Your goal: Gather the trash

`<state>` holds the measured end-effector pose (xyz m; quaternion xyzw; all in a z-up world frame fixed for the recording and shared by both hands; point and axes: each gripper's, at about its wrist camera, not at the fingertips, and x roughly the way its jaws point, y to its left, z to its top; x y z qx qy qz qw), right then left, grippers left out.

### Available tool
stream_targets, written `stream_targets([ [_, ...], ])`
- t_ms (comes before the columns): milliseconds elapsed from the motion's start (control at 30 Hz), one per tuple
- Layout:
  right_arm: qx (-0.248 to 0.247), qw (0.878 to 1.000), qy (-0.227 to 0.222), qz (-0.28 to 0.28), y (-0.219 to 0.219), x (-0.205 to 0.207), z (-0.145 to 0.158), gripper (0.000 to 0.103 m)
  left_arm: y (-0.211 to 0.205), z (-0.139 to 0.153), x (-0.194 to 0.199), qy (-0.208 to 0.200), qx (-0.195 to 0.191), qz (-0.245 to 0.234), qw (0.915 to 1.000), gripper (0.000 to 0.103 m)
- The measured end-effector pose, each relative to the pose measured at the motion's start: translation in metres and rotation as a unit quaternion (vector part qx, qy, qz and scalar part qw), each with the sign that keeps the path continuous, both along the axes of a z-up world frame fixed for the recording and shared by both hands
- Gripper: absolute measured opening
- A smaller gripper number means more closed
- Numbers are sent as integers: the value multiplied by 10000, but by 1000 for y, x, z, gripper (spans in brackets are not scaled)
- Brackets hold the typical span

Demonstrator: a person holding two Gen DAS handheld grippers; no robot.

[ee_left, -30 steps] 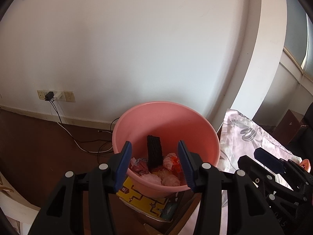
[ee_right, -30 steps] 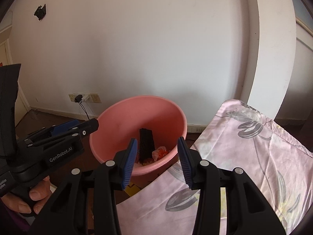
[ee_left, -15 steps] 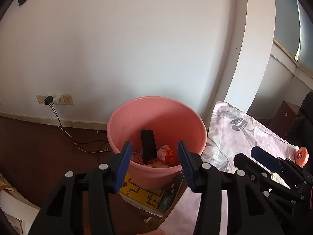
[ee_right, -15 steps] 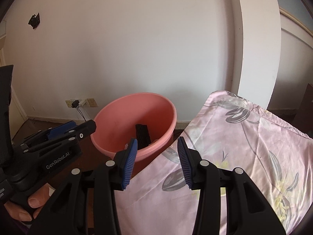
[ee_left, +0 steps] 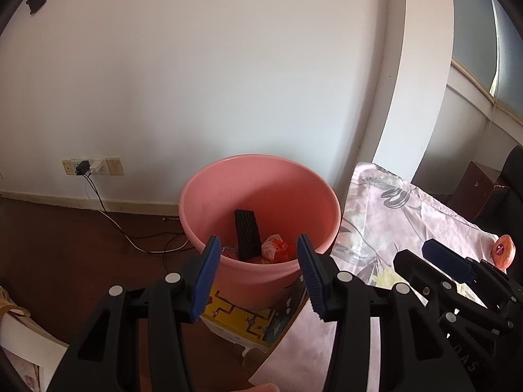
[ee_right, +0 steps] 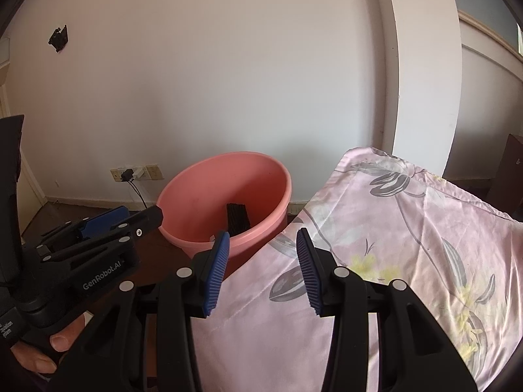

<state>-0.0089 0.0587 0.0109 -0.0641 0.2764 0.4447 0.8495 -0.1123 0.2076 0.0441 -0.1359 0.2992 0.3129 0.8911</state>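
A pink plastic bin stands on the floor by the wall and also shows in the right wrist view. It holds a black ribbed foam piece, also seen from the right wrist, and crumpled orange-white wrappers. My left gripper is open and empty, in front of the bin and apart from it. My right gripper is open and empty over the edge of the pink floral cloth. A round pinkish-red fruit with a sticker lies on the cloth.
A yellow printed box sits under the bin. Wall sockets with a plug and cable are at the left. A white pillar rises behind the cloth-covered table. A brown box stands at far right.
Both grippers have pulled back from the bin and swung right; the bin looks smaller and more of the floral cloth shows. Both stay open and empty.
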Motion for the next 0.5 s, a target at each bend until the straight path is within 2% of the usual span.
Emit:
stream_targets([
  [500, -3, 10000, -4, 5, -1, -1, 0, 44, 1, -1, -2, 0, 3, 11, 10000, 48],
])
